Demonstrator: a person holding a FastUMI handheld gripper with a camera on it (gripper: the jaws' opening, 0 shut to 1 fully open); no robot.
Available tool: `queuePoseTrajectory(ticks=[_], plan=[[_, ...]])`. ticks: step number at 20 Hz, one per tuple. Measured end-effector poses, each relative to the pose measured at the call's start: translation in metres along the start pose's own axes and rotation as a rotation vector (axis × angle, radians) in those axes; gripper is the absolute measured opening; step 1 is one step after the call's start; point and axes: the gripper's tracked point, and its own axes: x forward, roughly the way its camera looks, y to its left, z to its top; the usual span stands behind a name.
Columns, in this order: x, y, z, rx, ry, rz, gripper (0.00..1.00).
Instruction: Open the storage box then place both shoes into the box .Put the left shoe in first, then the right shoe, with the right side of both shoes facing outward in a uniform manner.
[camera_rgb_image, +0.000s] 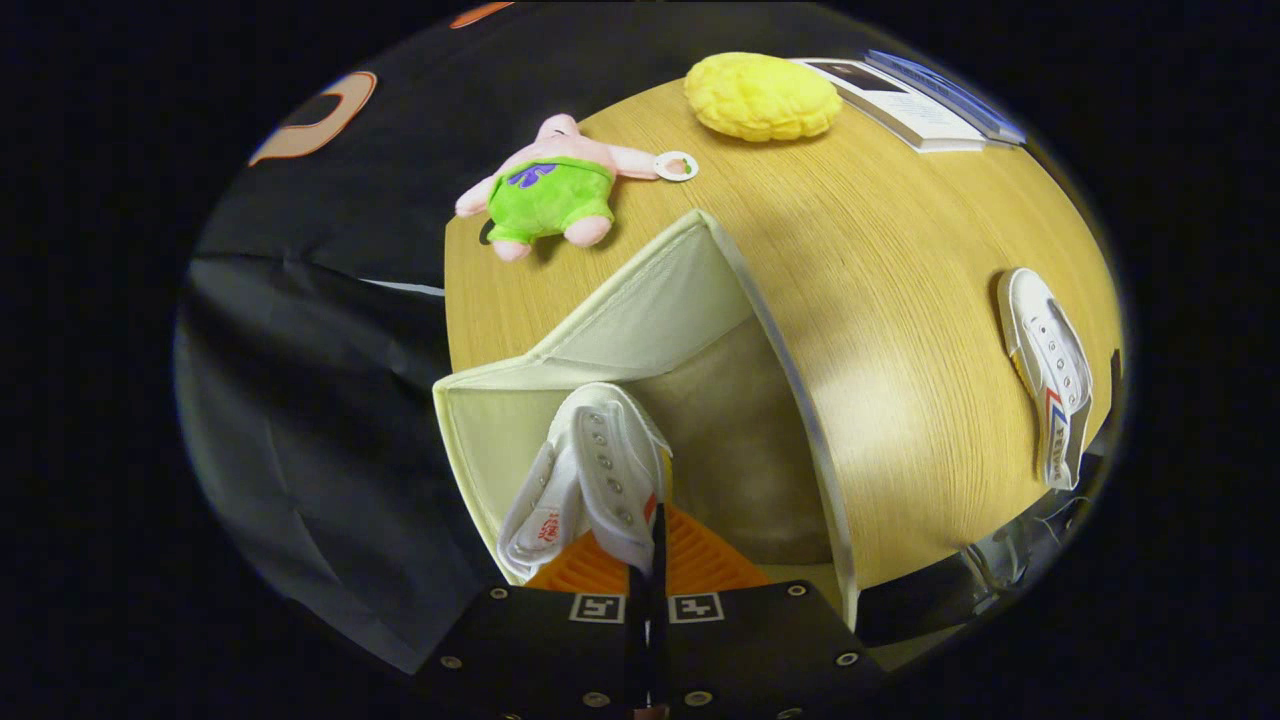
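My gripper (655, 545) is shut on a white lace-up shoe (590, 475), pinching the edge of its upper. That shoe hangs toe-forward inside the open cream fabric storage box (640, 320), close to the box's left wall. A second white shoe (1050, 375) with red and blue side stripes lies on its side on the wooden table (900, 260), well right of the box.
Beyond the box lie a pink plush toy in green shorts (545, 190) and a yellow cushion-like toy (762, 95). Books (915, 100) rest at the table's far right. The table edge drops off to the left of the box.
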Motion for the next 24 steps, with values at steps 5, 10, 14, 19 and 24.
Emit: queuePoseTrajectory(ticks=[5, 10, 14, 19, 24], plan=[[0.015, 0.002, -0.018, 0.101, 0.051, 0.028, 0.02], [0.014, 0.015, -0.045, -0.071, 0.085, 0.124, 0.15], [-0.021, 0.019, -0.046, -0.196, 0.054, 0.203, 0.46], [-0.073, 0.0, -0.028, -0.351, -0.069, 0.2, 0.81], [-0.119, -0.042, -0.007, -0.368, -0.168, 0.204, 0.92]])
